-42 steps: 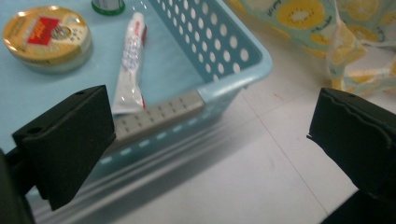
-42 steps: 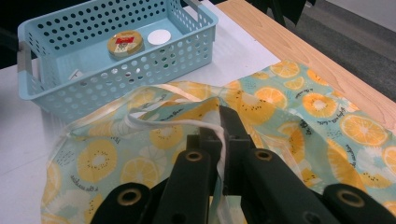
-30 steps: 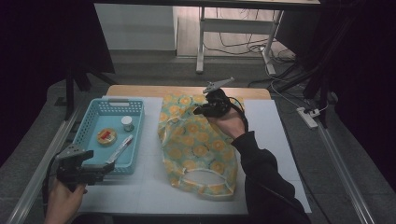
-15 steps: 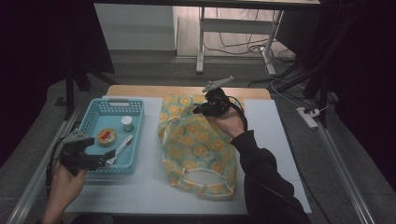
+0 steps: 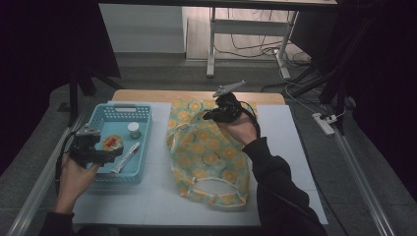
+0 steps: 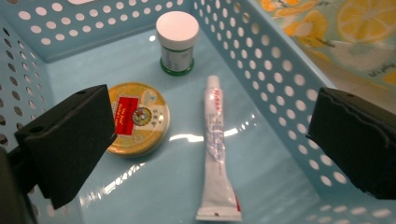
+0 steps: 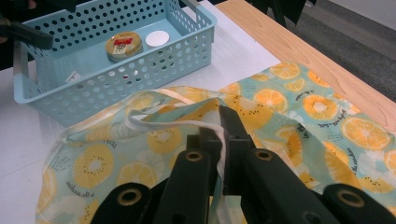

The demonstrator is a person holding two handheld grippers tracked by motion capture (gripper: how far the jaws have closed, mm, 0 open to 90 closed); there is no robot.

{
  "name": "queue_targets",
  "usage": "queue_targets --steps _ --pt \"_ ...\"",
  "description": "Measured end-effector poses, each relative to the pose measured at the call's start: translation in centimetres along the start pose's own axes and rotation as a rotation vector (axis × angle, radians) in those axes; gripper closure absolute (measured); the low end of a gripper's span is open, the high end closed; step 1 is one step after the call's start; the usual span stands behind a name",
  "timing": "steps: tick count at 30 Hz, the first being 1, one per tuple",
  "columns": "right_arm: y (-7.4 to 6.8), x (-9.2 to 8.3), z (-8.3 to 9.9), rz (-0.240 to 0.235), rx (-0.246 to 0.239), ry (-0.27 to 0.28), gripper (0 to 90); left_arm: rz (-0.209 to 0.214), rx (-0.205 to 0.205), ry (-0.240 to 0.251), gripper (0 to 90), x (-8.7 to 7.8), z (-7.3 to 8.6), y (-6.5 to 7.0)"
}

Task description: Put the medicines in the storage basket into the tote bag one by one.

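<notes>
We see the bench (image 5: 162, 206) across the middle of the high view, its white top carrying everything. At frame centre lies the fruit-print bag (image 5: 209, 152), spread flat with its opening toward the upper part of the picture. Left of it stands the blue basket (image 5: 147, 110). The right claw (image 5: 212, 116), at upper centre, is clenched on the bag's edge (image 7: 205, 109), lifting the fabric. The left claw (image 5: 118, 153), at lower left, is released, jaws wide apart over the basket. Inside the basket lie a white tube (image 6: 215, 149), a round yellow tin (image 6: 140, 119) and a small white-capped jar (image 6: 177, 42).
</notes>
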State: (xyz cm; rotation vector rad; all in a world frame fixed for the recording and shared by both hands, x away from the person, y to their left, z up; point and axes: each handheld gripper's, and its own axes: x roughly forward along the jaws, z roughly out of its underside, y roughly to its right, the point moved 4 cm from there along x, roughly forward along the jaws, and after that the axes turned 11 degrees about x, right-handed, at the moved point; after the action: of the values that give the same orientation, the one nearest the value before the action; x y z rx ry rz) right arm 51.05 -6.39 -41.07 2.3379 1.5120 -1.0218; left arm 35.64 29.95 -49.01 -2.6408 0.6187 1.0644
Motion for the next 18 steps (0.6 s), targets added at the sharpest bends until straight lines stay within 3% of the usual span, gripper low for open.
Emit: queue_targets --steps 9,18 --pt "0.0 0.2 0.1 0.001 -0.004 -0.008 90.0 -0.003 -0.044 -0.051 0.0 2.1 -0.5 -2.1" --pt "0.0 0.3 0.2 0.000 -0.004 -0.012 90.0 -0.040 -0.029 -0.094 0.0 3.9 -0.9 -3.6"
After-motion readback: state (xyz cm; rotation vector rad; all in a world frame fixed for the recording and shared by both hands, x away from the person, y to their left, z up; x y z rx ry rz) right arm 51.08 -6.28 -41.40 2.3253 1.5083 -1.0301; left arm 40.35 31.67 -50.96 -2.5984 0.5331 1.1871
